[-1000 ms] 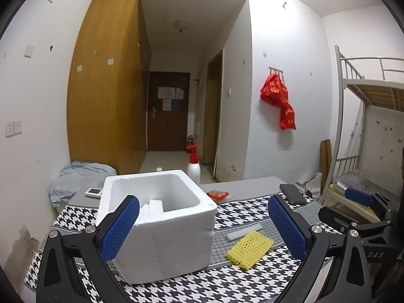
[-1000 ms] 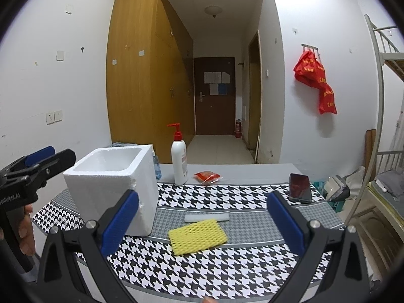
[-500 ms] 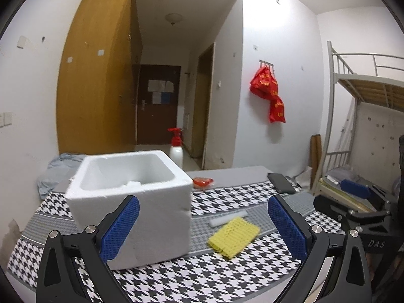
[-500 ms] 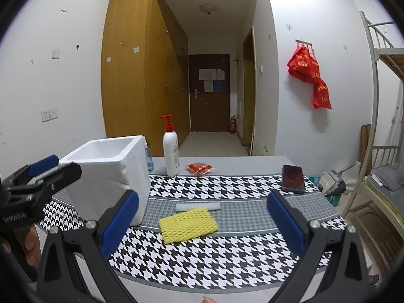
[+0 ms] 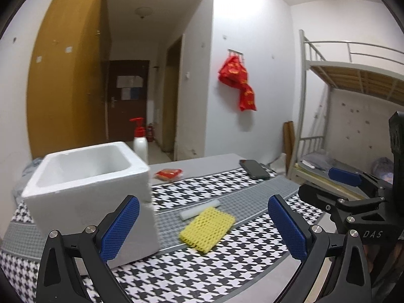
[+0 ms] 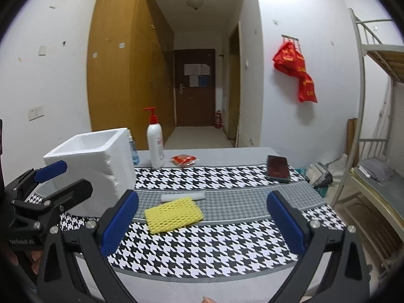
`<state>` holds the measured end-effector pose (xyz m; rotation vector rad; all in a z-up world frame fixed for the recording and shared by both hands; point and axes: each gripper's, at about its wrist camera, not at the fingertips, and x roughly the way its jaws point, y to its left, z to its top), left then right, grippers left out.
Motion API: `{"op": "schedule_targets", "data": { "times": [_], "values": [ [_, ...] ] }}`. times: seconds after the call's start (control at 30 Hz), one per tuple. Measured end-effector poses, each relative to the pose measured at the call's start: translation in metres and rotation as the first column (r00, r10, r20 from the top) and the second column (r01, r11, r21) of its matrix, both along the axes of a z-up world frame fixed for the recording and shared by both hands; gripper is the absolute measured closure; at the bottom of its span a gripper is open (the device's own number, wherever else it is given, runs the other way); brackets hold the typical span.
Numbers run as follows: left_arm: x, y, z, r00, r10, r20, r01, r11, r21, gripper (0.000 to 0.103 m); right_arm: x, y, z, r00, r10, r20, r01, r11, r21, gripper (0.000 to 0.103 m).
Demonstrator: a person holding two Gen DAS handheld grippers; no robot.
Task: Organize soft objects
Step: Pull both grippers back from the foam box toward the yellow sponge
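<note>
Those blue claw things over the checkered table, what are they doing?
A person holds a gripper in each hand. Both the left gripper and the right gripper are open and hold nothing. On the table lie a yellow foam net and, just behind it, a white foam strip, beside a white foam box. Neither soft piece is picked up yet.
</note>
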<state>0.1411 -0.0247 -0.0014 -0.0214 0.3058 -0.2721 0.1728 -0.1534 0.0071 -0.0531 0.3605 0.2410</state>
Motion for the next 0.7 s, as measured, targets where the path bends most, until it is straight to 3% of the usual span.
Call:
{"op": "schedule_targets", "data": {
  "times": [0.4, 0.7],
  "values": [
    [0.039, -0.027, -0.024, 0.989, -0.100, -0.111, 0.101, 0.995, 0.011, 0.001, 0.015, -0.021, -0.012, 0.996, -0.085, -0.032, 0.085, 0.996, 0.004, 0.001],
    [0.076, -0.053, -0.046, 0.976, -0.057, -0.211, 0.078, 0.992, 0.095, 0.001, 0.041, -0.048, -0.027, 0.990, -0.111, -0.085, 0.113, 0.993, 0.022, 0.001]
  ]
}}
